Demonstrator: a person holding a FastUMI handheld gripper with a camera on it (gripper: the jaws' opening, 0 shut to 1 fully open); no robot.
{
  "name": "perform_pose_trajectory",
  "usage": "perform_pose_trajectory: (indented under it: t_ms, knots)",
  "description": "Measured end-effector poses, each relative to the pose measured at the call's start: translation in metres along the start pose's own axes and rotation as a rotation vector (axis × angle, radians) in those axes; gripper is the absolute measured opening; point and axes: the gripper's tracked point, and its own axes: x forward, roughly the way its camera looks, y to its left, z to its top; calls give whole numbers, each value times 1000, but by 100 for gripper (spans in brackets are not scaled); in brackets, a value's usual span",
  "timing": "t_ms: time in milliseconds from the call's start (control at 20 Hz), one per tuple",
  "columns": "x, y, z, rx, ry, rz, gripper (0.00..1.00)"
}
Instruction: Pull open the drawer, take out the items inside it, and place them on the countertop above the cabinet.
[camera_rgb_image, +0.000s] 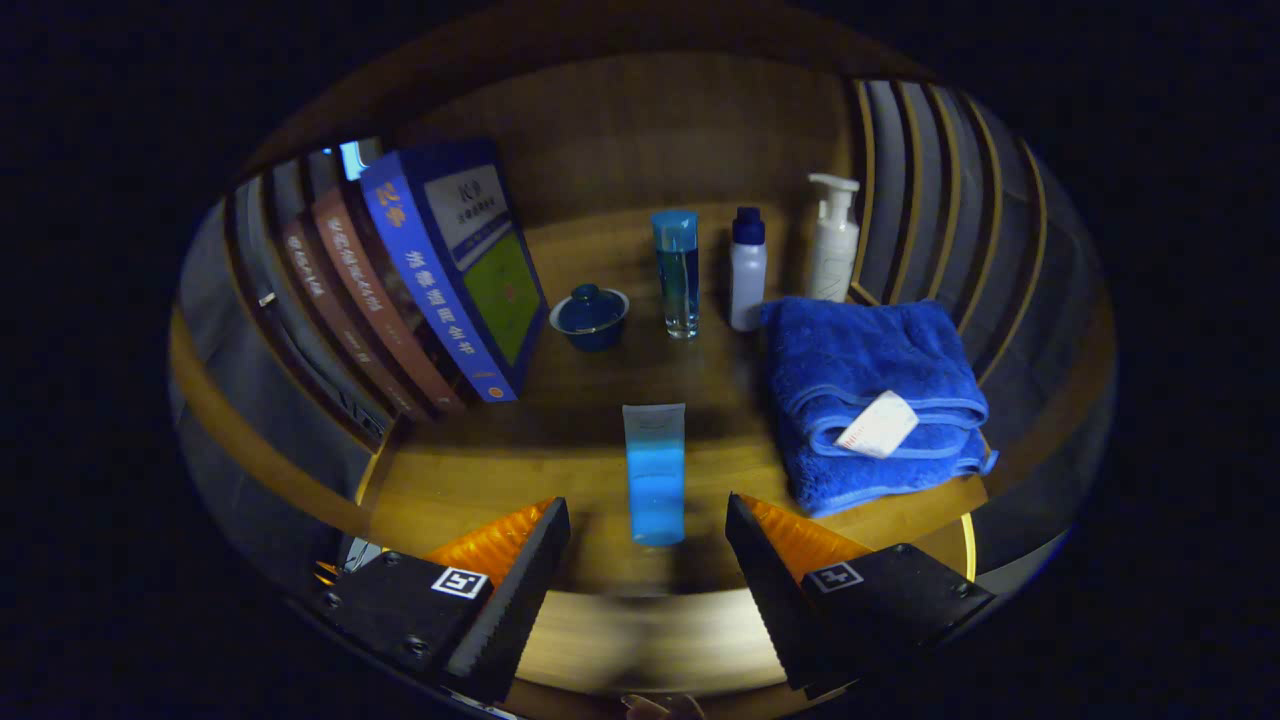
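I've got the gripper (648, 555) spread wide, holding nothing, with the pale blue squeeze tube (654, 472) lying flat on the wooden countertop (470, 480) just ahead (left of the folded blue towel (868, 400)). I'd back straight off, not nudging it.

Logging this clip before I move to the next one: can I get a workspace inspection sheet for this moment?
Surface: wooden countertop, lit at its front edge.
Job's things: blue tube lying on the countertop, just ahead of and between the fingers, touched by neither.
Clutter: leaning books; lidded blue bowl; clear blue bottle; white bottle with dark cap; white pump bottle; folded blue towel with a white tag.
Grippers: hand-held gripper open, fingers spread either side of the tube's near end.
Cables: nothing seen.
Surroundings: wooden back panel; slatted side walls.
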Motion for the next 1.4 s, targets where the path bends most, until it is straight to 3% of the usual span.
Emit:
perform_pose_trajectory:
  t_ms: [300, 600, 1050, 1400]
  knots:
    - [-98, 3, -17, -12, -227, 57, 99]
    - [-161, -15, -77, 17, -359, 65, 99]
    - [-166, -13, -183, -26, -409, 47, 99]
    - [-144, -20, -212, -7, -355, 1, 99]
